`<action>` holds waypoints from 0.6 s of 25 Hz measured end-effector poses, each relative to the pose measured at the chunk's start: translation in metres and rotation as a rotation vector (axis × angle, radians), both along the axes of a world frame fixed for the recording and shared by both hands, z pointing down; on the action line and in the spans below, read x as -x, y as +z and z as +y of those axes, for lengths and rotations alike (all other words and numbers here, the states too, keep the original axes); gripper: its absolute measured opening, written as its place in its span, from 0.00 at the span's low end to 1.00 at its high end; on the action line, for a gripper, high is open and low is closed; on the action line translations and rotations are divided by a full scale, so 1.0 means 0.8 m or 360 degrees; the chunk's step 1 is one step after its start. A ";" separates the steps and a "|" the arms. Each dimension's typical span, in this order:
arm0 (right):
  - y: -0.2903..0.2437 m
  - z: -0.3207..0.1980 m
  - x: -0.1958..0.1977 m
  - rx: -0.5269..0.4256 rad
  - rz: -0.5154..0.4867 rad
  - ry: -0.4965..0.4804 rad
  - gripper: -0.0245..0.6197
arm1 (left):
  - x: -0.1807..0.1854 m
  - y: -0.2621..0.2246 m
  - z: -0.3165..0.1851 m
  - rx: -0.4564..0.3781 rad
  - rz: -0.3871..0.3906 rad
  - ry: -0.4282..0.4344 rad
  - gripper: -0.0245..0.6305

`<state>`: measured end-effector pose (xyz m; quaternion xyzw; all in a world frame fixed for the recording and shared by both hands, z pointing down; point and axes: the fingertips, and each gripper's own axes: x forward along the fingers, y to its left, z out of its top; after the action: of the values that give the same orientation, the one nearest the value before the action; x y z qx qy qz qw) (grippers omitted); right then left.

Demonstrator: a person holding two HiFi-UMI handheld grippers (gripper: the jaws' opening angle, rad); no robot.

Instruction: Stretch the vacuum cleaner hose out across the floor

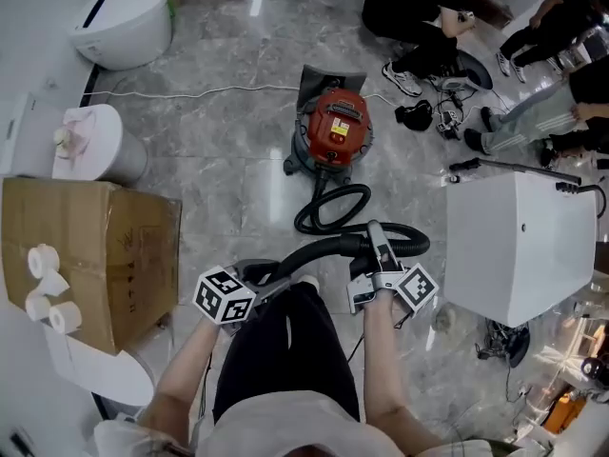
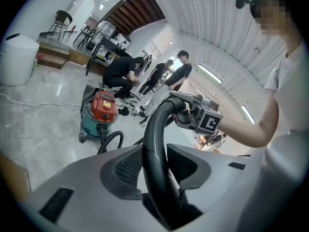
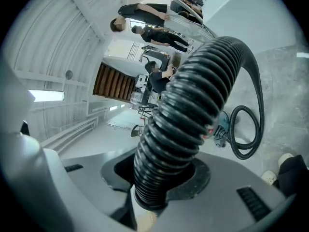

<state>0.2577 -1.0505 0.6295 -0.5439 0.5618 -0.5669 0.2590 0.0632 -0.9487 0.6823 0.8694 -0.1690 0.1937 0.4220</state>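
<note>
The red vacuum cleaner (image 1: 333, 127) stands on the marble floor ahead of me. Its black hose (image 1: 328, 208) curls in a loop in front of it, then runs sideways between my hands. My left gripper (image 1: 262, 272) is shut on the hose's smooth curved end (image 2: 153, 144); in the left gripper view that tube rises from between the jaws toward my right gripper (image 2: 198, 115). The right gripper (image 1: 376, 238) is shut on the ribbed part of the hose (image 3: 193, 95), which fills the gap between its jaws and arches away to a loop (image 3: 246, 134) beside the vacuum cleaner (image 3: 223, 123).
A cardboard box (image 1: 90, 255) with paper rolls (image 1: 48, 288) stands at my left. A white cabinet (image 1: 519, 241) is at my right. A white cord (image 1: 190, 91) lies across the floor behind. Several people (image 1: 428, 17) sit at the far right among tools.
</note>
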 end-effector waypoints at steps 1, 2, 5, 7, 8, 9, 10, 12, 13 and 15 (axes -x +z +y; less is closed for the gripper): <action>-0.011 0.003 0.004 -0.0011 -0.0008 -0.0001 0.28 | 0.004 -0.011 0.002 -0.0014 0.0006 0.0004 0.29; -0.024 0.006 0.009 -0.0022 -0.0017 0.0000 0.28 | 0.008 -0.021 0.004 -0.0029 0.0013 0.0005 0.29; -0.067 0.009 0.020 -0.0073 0.0006 -0.0005 0.28 | 0.020 -0.057 0.003 -0.0091 0.0046 -0.0003 0.29; -0.099 0.008 0.028 -0.0126 0.0022 -0.0015 0.28 | 0.027 -0.083 0.000 -0.0143 0.0065 -0.0007 0.29; -0.114 0.008 0.032 -0.0156 0.0020 -0.0021 0.28 | 0.030 -0.095 -0.001 -0.0168 0.0074 -0.0010 0.29; -0.128 0.007 0.037 -0.0187 0.0012 -0.0026 0.28 | 0.034 -0.107 -0.002 -0.0190 0.0083 -0.0013 0.29; -0.142 0.006 0.042 -0.0218 0.0000 -0.0029 0.28 | 0.038 -0.119 -0.004 -0.0210 0.0094 -0.0017 0.29; -0.164 0.006 0.048 -0.0271 -0.0007 -0.0036 0.28 | 0.044 -0.139 -0.005 -0.0250 0.0114 -0.0026 0.29; -0.172 0.005 0.049 -0.0298 0.0001 -0.0042 0.28 | 0.046 -0.147 -0.007 -0.0273 0.0122 -0.0033 0.29; -0.184 0.001 0.052 -0.0349 0.0012 -0.0041 0.28 | 0.048 -0.154 -0.013 -0.0312 0.0127 -0.0040 0.29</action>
<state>0.2159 -1.0498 0.4824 -0.5071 0.6284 -0.5034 0.3075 0.0245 -0.9591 0.5593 0.9113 -0.1813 0.1362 0.3436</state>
